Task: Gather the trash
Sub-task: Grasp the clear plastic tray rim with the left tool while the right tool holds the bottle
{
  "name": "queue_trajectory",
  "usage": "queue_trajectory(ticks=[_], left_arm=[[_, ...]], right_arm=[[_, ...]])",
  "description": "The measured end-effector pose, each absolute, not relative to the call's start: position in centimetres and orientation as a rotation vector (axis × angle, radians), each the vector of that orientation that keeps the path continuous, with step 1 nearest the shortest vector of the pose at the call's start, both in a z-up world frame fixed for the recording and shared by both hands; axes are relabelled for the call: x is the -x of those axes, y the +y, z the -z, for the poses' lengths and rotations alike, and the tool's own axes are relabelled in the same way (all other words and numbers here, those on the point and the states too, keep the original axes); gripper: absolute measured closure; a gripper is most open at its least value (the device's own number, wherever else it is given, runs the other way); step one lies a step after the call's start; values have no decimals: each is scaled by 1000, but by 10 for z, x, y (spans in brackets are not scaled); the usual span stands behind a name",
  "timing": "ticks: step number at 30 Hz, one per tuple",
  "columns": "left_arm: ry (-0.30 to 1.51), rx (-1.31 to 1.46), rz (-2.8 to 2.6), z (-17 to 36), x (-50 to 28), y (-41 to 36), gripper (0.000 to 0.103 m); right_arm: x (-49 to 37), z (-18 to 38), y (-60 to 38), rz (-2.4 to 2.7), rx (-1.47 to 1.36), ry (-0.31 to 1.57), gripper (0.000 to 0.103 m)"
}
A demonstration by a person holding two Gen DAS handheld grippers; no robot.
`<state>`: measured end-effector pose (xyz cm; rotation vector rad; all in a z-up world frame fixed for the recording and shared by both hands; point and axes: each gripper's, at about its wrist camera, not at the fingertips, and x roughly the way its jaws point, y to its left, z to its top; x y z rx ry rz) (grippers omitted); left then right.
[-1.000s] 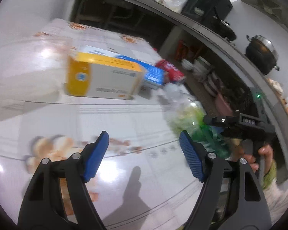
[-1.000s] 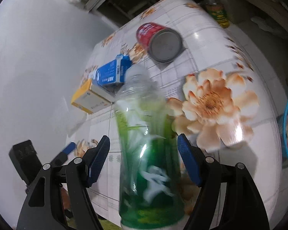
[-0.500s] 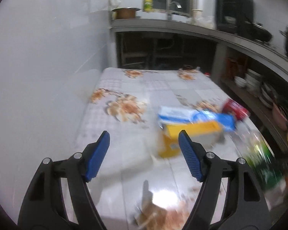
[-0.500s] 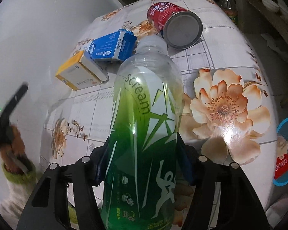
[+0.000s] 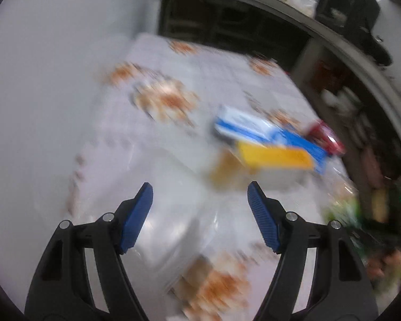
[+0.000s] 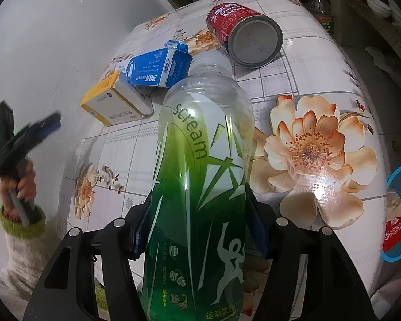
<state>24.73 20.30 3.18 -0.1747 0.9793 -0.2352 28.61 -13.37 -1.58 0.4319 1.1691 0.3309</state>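
**A:** so the green bottle is clamped between the right gripper pads, pinched around the lower half of the body, cap end pointing away over the table. Can't really tell if it's lifted clear or resting on the cloth though. Tips for the carry?

**B:** thin clear plastic like that probably flexes, so I'd keep the squeeze steady and not crush it, otherwise it may pop out sideways. There's a blue basket off the table edge on the right, looks like the likely drop spot, so swing it over low and let go only once it's above the rim

**A:** and the rest?

**B:** yellow box, blue carton touching it, red can on its side just beyond the bottle cap. Left gripper has its jaws spread wide, holding nothing, aimed roughly toward the yellow box, which sits beyond the fingertips. That view is pretty motion-blurred, so take it with a grain of salt
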Motion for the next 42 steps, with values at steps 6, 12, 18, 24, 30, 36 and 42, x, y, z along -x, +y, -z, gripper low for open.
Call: queue_trajectory(ticks=[6,12,18,24,30,36,42], left_arm=[[904,197,269,-44,-205,204,34],[860,4,-54,-34,-218,217,36],[886,46,72,-24,-195,208,44],[802,-112,187,-24,-155,172,44],[872,-201,91,-2,-174,162,60],[875,-224,64,-1,-177,163,94],[884,-328,83,-5,-150,138,99]], right_arm=[[-287,15,-133,-330,-431,1168,42],[-280,16,-131,-327,-434,1164,43],[-276,17,-136,-330,-455,1162,43],[-279,17,-135,-330,-453,1159,42],[-278,17,-137,-334,-472,1147,42],[-277,17,-136,-333,-472,1144,42],[-278,17,-137,-333,-473,1143,42]])
